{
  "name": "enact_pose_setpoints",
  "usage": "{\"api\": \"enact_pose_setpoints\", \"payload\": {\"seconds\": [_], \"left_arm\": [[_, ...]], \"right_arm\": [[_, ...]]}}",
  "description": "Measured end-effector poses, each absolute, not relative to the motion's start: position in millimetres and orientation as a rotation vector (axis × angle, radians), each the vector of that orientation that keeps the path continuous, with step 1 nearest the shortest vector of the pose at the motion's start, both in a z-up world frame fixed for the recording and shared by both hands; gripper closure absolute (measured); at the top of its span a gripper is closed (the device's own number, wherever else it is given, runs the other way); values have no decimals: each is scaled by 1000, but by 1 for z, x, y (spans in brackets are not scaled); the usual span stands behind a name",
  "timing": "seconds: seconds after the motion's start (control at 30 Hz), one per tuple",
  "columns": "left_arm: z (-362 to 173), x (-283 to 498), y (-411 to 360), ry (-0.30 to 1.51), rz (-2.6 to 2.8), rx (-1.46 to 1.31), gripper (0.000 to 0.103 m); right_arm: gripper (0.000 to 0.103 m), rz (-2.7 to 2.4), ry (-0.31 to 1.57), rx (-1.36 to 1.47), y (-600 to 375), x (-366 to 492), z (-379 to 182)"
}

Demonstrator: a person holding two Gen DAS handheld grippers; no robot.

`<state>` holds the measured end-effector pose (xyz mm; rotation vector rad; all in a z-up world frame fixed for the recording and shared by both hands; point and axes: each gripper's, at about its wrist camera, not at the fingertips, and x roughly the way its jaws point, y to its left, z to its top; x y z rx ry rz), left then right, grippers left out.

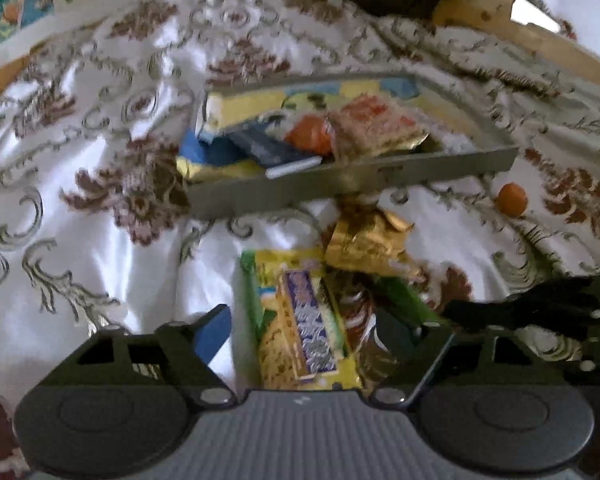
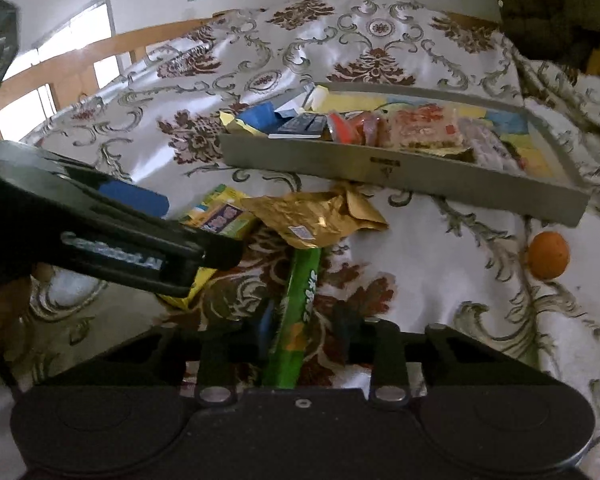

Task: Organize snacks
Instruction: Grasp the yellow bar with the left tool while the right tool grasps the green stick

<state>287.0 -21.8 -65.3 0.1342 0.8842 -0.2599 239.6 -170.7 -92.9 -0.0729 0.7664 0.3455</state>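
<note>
A grey tray holding several snack packets lies on the patterned cloth. In front of it lie a yellow packet, a gold wrapper and a long green packet. My left gripper is open and straddles the yellow packet, with cloth showing beside its blue pad. My right gripper straddles the green packet. Its left pad is against the packet, while a strip of cloth shows before its right finger.
A loose orange sits on the cloth right of the tray's near corner. The left gripper's black body crosses the left of the right wrist view. A wooden frame and a wall with pictures stand beyond the cloth.
</note>
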Motion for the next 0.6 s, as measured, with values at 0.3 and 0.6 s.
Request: {"api": "enact_pose_setpoints", "payload": {"seconds": [0.3,0.6], "left_arm": [[-78,295,-26,928,-229,162,27],[-80,298,-26,935,-215,158,31]], "right_arm": [[66,347,738,-126,-161,249,-103],[79,354,750,-77,-163,252,-105]]}}
